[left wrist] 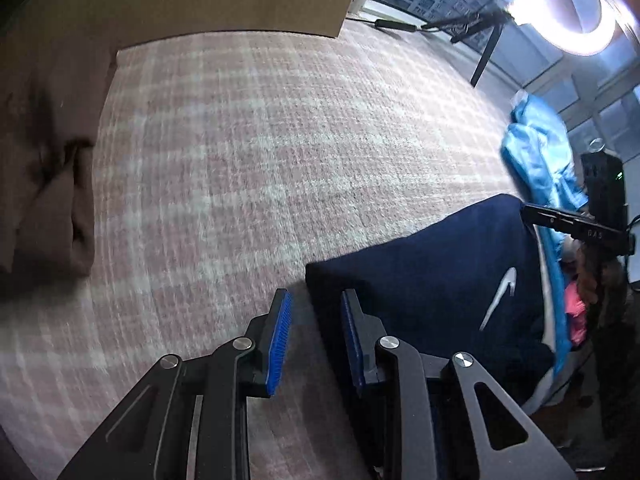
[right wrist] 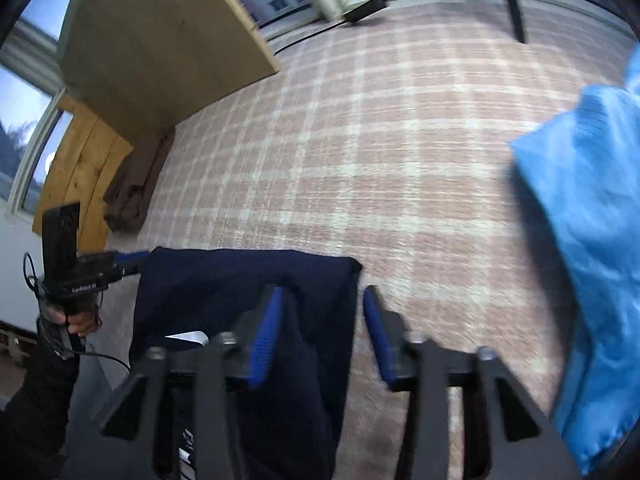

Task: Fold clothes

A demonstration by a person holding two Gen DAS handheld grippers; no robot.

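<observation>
Both claws, left gripper (left wrist: pixel 316 308) and right gripper (right wrist: pixel 320 304), are gaping, gripping nothing; the navy garment (left wrist: pixel 432 280) is lying between them, each straddling an edge; bite corners evenly

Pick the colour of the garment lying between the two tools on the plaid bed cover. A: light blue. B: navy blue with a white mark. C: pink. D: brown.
B: the navy blue garment with a white swoosh-like mark lies by the open left tool; the shiny light blue garment is off to the right and the folded brown cloth far left.
</observation>
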